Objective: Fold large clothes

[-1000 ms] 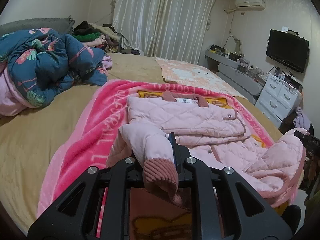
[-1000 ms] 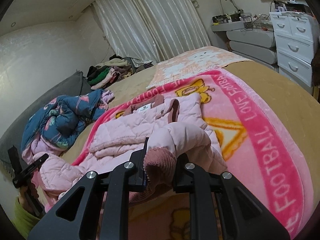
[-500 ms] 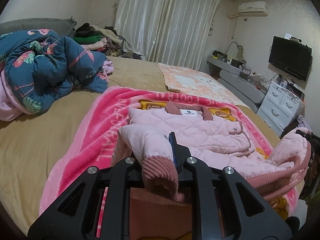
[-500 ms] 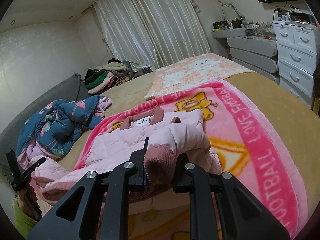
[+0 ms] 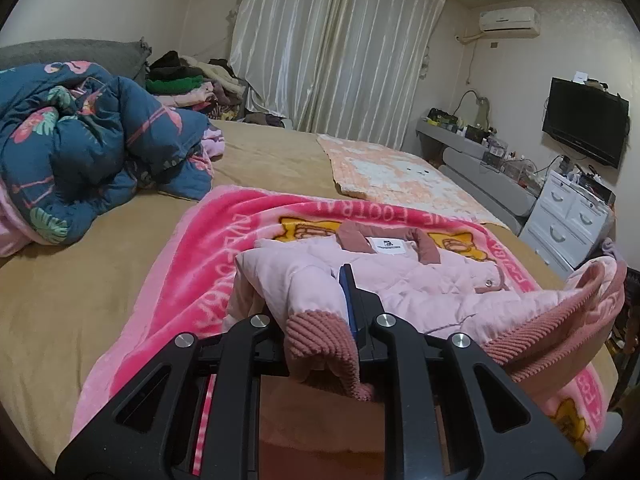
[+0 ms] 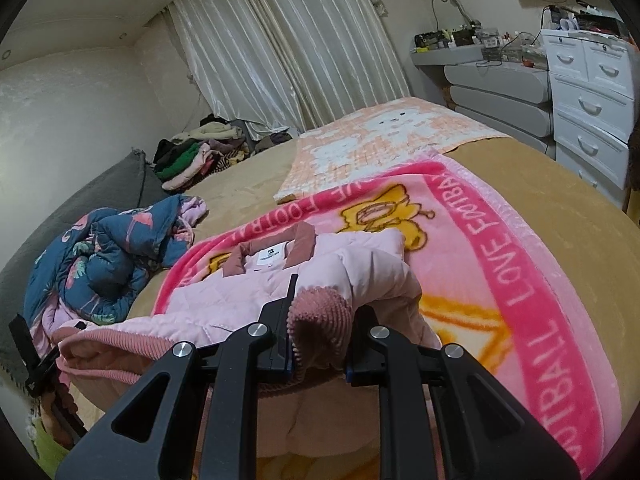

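A bed (image 5: 100,300) is covered by a pink blanket (image 5: 208,280), on which a pink quilted jacket (image 5: 420,284) is spread, collar at the far end. One ribbed cuff is clamped in the left claw (image 5: 320,320); the other is clamped in the right claw (image 6: 320,320), directly between its fingers.

The room light is soft and even, with weak shadows. Both views bend strongly at the dark, round edges.

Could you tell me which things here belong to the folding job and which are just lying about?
Job:
quilted pale-pink jacket
left gripper
right gripper

Lying about:
blue flamingo-print duvet
bright pink fleece blanket
heap of clothes
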`<action>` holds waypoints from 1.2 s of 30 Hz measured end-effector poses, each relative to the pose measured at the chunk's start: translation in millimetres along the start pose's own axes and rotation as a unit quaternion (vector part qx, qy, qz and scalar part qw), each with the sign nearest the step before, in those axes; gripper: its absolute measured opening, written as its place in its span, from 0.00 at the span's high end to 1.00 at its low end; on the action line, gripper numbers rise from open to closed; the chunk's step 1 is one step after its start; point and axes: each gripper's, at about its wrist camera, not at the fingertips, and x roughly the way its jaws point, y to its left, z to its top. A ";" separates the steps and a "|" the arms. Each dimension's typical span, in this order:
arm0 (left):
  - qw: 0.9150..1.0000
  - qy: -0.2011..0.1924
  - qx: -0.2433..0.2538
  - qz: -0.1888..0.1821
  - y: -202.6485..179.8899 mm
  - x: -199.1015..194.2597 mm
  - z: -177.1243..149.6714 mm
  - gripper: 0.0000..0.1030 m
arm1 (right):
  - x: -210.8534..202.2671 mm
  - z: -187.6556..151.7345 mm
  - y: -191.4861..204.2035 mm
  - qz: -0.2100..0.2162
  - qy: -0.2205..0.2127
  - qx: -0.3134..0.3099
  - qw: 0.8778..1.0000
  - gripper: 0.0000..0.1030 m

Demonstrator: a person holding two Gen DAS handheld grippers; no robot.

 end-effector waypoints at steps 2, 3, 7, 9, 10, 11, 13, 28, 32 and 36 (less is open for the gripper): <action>1.000 0.003 0.000 0.002 2.8 11.1 0.9 0.89 | 10.3 4.7 -0.1 -0.003 0.005 0.000 1.000 0.85; 1.000 0.004 0.000 0.002 4.0 15.0 1.4 0.89 | 14.6 6.5 -0.2 -0.004 0.006 0.000 1.000 0.85; 1.000 0.013 0.001 0.006 8.4 34.9 3.5 0.89 | 35.7 10.7 -3.1 -0.008 0.014 0.010 1.000 0.84; 1.000 0.018 0.001 0.006 10.0 44.1 3.4 0.89 | 45.2 11.8 -7.0 -0.007 0.019 0.020 1.000 0.84; 1.000 0.020 0.001 0.007 10.6 48.0 3.6 0.89 | 51.3 12.2 -10.6 -0.006 0.023 0.029 0.999 0.84; 1.000 0.022 0.003 0.008 11.0 54.1 3.4 0.89 | 56.5 12.4 -14.6 -0.006 0.027 0.038 0.999 0.84; 1.000 0.027 0.008 0.011 11.4 62.6 1.2 0.88 | 67.0 11.8 -22.5 -0.008 0.036 0.057 0.998 0.83; 0.997 0.079 0.003 0.021 26.0 121.8 -19.8 0.87 | 121.0 3.8 -50.0 0.005 0.096 0.127 0.987 0.70; 0.996 0.083 0.002 0.019 27.6 125.4 -21.6 0.87 | 110.8 0.2 -65.3 0.107 0.078 0.192 0.972 0.22; 0.996 0.083 0.005 0.023 26.7 126.7 -21.7 0.87 | 90.7 -5.6 -61.8 0.118 0.064 0.172 0.976 0.19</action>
